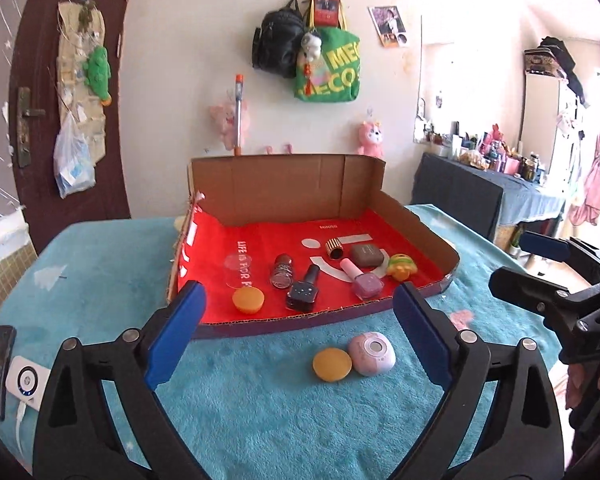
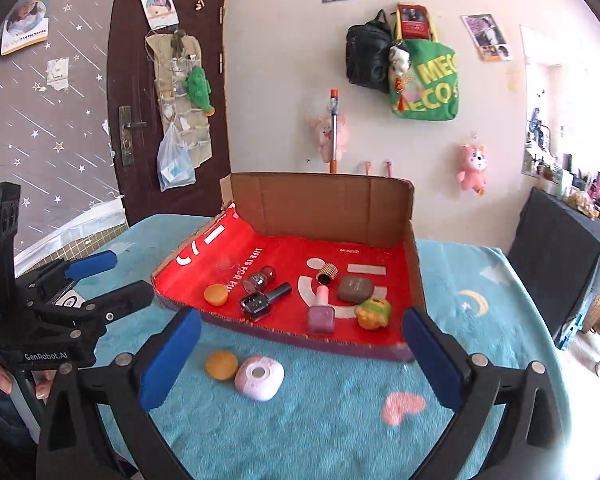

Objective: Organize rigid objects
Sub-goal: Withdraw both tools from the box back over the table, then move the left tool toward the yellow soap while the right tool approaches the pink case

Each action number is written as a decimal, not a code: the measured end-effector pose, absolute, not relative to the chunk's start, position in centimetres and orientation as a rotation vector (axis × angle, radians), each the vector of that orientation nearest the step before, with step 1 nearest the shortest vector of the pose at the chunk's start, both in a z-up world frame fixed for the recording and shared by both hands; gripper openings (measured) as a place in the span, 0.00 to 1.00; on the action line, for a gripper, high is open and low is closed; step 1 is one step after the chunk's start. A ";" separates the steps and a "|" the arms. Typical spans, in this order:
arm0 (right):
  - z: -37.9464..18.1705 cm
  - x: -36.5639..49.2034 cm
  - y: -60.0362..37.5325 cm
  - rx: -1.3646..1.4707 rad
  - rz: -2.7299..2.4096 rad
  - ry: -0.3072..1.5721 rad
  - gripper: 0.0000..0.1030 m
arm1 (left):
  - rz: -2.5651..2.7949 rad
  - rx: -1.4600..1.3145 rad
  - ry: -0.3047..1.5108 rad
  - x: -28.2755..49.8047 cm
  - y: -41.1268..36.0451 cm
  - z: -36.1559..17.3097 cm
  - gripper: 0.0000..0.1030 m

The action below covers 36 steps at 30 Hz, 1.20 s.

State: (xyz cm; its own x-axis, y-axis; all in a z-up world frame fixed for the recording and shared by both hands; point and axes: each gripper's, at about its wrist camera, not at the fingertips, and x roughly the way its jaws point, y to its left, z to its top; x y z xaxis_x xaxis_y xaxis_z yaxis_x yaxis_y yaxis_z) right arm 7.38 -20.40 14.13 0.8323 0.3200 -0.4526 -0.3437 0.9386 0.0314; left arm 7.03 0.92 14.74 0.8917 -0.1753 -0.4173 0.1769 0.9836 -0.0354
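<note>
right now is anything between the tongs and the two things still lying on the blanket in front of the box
Nothing visible is. The orange round piece and the pink case lie touching on bare blanket, ahead of the open left tongs and right tongs. Only the box's low front edge lies beyond them.

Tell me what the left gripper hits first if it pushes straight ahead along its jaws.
Probably the orange round piece and the pink case touching it on the blue blanket. They lie between the left gripper's open jaws, before the cardboard tray. Depth is uncertain.
</note>
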 end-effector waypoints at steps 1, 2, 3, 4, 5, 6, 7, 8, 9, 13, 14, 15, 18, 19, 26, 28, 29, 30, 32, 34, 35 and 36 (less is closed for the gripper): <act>13.8 6.8 -20.6 -0.051 0.346 0.466 1.00 | -0.174 0.013 0.421 6.6 0.7 14.5 0.93; 13.4 6.4 -20.7 -0.051 0.336 0.462 1.00 | -0.169 0.017 0.415 6.3 0.5 14.2 0.93; 13.0 6.1 -20.7 -0.052 0.323 0.456 1.00 | -0.169 0.016 0.415 6.0 0.4 13.8 0.93; 12.6 5.8 -20.8 -0.053 0.313 0.450 1.00 | -0.167 0.008 0.417 5.8 0.4 13.4 0.93; 12.0 5.5 -20.8 -0.052 0.304 0.449 1.00 | -0.160 -0.001 0.414 5.6 0.4 13.1 0.93; 11.6 5.3 -20.9 -0.048 0.300 0.448 1.00 | -0.154 -0.006 0.408 5.3 0.4 12.8 0.93; 11.0 5.0 -21.1 -0.039 0.295 0.444 1.00 | -0.152 -0.007 0.402 5.1 0.4 12.4 0.93; 10.7 4.8 -21.2 -0.031 0.291 0.441 1.00 | -0.152 -0.006 0.401 4.9 0.4 12.1 0.93; 10.1 4.7 -21.4 -0.020 0.282 0.436 1.00 | -0.148 -0.004 0.406 4.9 0.4 11.7 0.93; 8.4 4.3 -21.8 0.006 0.240 0.419 1.00 | -0.139 -0.014 0.436 4.8 0.4 9.8 0.93; 8.0 4.3 -21.9 0.014 0.230 0.417 1.00 | -0.139 -0.015 0.444 4.8 0.4 9.4 0.93; 7.5 4.3 -22.0 0.021 0.225 0.418 1.00 | -0.138 -0.017 0.452 4.9 0.4 8.9 0.93; 6.3 4.5 -22.2 0.039 0.209 0.430 1.00 | -0.127 -0.016 0.476 5.2 0.4 7.5 0.93; 5.8 4.7 -22.3 0.037 0.202 0.438 1.00 | -0.125 -0.020 0.482 5.3 0.5 7.1 0.93; 3.9 4.6 -21.6 -0.015 0.174 0.438 1.00 | -0.103 -0.044 0.524 5.9 1.0 5.0 0.93; 3.5 4.7 -21.5 -0.016 0.173 0.444 1.00 | -0.102 -0.040 0.530 5.9 1.0 4.7 0.93; 3.3 4.7 -21.5 -0.014 0.171 0.445 1.00 | -0.101 -0.039 0.532 5.9 1.0 4.5 0.93; 3.1 4.8 -21.5 -0.011 0.172 0.449 1.00 | -0.100 -0.040 0.532 5.9 1.0 4.4 0.93; 2.7 5.0 -21.7 -0.003 0.175 0.460 1.00 | -0.099 -0.039 0.536 5.8 1.0 4.3 0.93; 2.5 5.1 -21.8 0.004 0.175 0.467 1.00 | -0.098 -0.040 0.536 5.8 1.0 4.2 0.93; 2.4 5.1 -21.9 0.009 0.176 0.470 1.00 | -0.097 -0.040 0.536 5.8 1.0 4.2 0.93; 2.2 5.2 -22.0 0.014 0.179 0.475 1.00 | -0.097 -0.042 0.537 5.8 1.0 4.2 0.93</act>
State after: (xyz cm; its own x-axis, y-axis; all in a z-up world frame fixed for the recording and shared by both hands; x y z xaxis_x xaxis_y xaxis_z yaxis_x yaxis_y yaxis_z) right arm 5.15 -21.96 2.25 0.8739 0.1742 -0.4538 -0.1678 0.9843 0.0547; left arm 5.80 1.01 4.16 0.8548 -0.1033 -0.5086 0.0812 0.9945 -0.0655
